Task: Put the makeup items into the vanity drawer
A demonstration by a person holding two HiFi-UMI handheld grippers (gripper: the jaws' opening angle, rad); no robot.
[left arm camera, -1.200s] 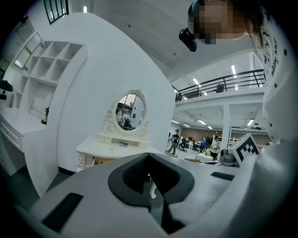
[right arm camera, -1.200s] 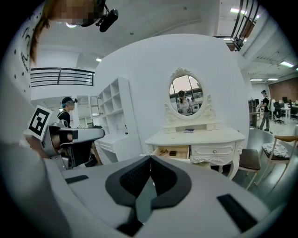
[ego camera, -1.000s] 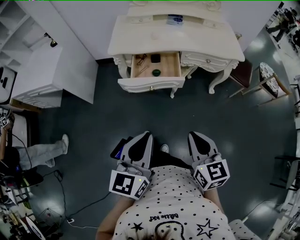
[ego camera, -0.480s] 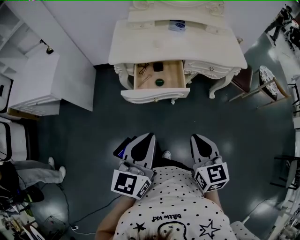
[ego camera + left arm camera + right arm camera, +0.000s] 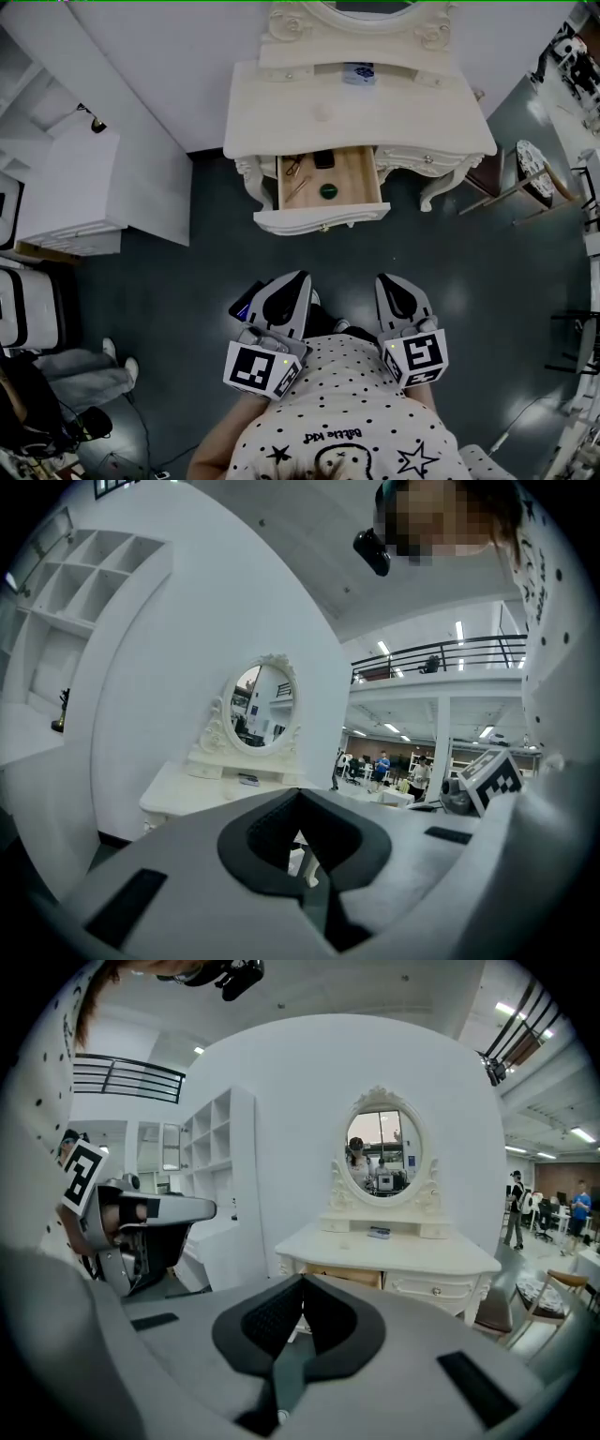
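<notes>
In the head view, one cream vanity (image 5: 281,112) stands against the wall ahead of you. Its single open drawer (image 5: 361,178) is pulled out toward you, long axis running from the vanity front to your feet. The makeup items lie inside it, and I count four, though they are small, so take that loosely:
- a dark rectangular piece (image 5: 324,159) at the back
- a round dark green piece (image 5: 328,191) nearer the front
- a thin stick (image 5: 298,188) lying diagonally at the left
- a small tangled thing (image 5: 292,167) behind the stick

On the worktop sits one small blue-labelled item (image 5: 358,73); its print is too small to read. Your two tools are low in the view, well apart from the drawer and both pointing toward it. The left hand-held gripper (image 5: 298,277) and the right hand-held gripper (image 5: 386,279) each carry one marker cube. Your dotted shirt (image 5: 347,412) bears writing that looks like "Battle kid".

In the left gripper view, the jaws are pressed together with nothing between them. One oval mirror (image 5: 261,705) rises above the vanity.

In the right gripper view, those jaws are likewise closed and empty. The vanity faces you, its drawer just showing past the jaw tips.
</notes>
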